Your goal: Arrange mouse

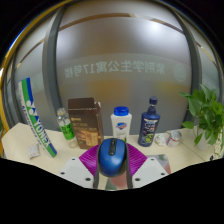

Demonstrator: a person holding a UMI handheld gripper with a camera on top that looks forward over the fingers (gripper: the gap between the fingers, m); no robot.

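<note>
Nearest the camera, the claw [111, 172] has its two pale fingers [78, 172] set at either flank of a blue mouse [111, 156], which fills the space between them; whether both fingers actually press on its sides cannot be told. The mouse points away from the camera, its scroll wheel on the midline, and it sits over a magenta mat [133, 161] that shows on both sides of it on the light tabletop [20, 138].

Just beyond the mouse stands a row of items. From the left: a tall white and blue tube [32, 113] leaning slightly, with green print too small to read; a small green bottle [66, 125]; a brown carton [86, 122] with a picture on its front; a white jar with a blue lid [121, 125]; and a dark blue bottle [149, 122] with an unreadable label. A leafy green plant [206, 116] stands at the right end.

Farthest off, a frosted glass wall [120, 50] carries a line of pale characters [120, 68], seen mirrored and not legible.
</note>
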